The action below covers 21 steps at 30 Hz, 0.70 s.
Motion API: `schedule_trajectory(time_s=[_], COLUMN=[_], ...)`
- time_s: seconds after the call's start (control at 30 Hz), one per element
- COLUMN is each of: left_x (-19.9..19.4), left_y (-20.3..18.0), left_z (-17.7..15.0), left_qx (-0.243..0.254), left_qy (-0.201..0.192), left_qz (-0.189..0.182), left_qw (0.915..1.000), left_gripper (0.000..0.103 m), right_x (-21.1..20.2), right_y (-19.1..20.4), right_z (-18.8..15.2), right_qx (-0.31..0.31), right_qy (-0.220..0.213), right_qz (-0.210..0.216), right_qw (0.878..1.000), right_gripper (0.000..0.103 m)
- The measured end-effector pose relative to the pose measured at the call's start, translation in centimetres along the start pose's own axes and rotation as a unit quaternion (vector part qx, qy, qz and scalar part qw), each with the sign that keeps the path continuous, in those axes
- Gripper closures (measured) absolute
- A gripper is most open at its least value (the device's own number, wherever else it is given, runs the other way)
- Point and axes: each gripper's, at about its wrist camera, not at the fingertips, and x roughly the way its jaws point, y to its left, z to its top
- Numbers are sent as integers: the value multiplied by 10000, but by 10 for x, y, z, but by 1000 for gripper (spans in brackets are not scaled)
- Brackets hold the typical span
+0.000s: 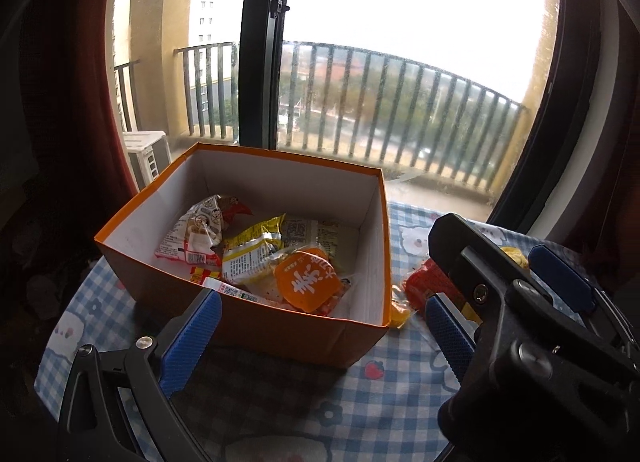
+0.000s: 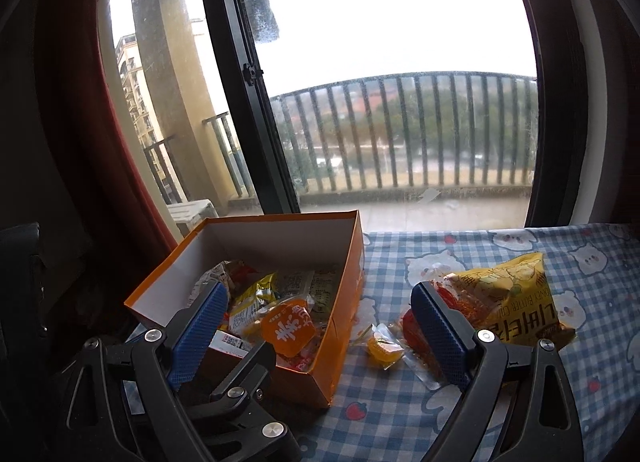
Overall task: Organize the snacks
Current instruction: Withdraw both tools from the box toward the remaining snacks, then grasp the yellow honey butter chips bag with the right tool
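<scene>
Left gripper (image 1: 324,326): held low in front of the box, fingers spread wide and holding nothing; the box's near corner sits between them.
Right gripper (image 2: 320,326): low at the box's right front corner, fingers spread wide, nothing held; left finger over the box's near edge, right finger by the packets outside the box.
Fingers (image 1: 192,338): black rigid arms with blue ribbed pads.
Box (image 1: 288,338): open cardboard, orange outside, white inside, straight walls, standing on the tablecloth.
Snacks in box: crinkled foil packets, red-and-white (image 1: 196,234) at the box's left, yellow (image 1: 252,254) at its middle; round orange jelly cup (image 1: 306,282) with white characters nearest the front wall.
Snacks right of box: yellow chip bag (image 2: 516,302), red packet (image 2: 416,326), small clear-wrapped orange jelly (image 2: 384,348) closest to the box.
Tablecloth (image 2: 400,402): blue-white check fabric with printed cats and strawberries.
</scene>
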Motion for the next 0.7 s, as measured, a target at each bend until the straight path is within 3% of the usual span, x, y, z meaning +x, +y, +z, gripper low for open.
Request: schedule_trajectory(time_s=[0.3, 0.7], left_x=[-24, -24], left_y=[-44, -99], left_z=[-15, -48], left_qx=[283, 564], left_qy=[-120, -140], left_qz=[-180, -602], left_qw=[9994, 9965], left_gripper=[1, 1], right_x=[-39, -71], right_y=[-34, -85], right_z=[-5, -28], right_qx=[58, -63], right_qy=[-221, -223], right_qz=[-173, -572], right_qw=[9996, 9981], right_gripper=[3, 2])
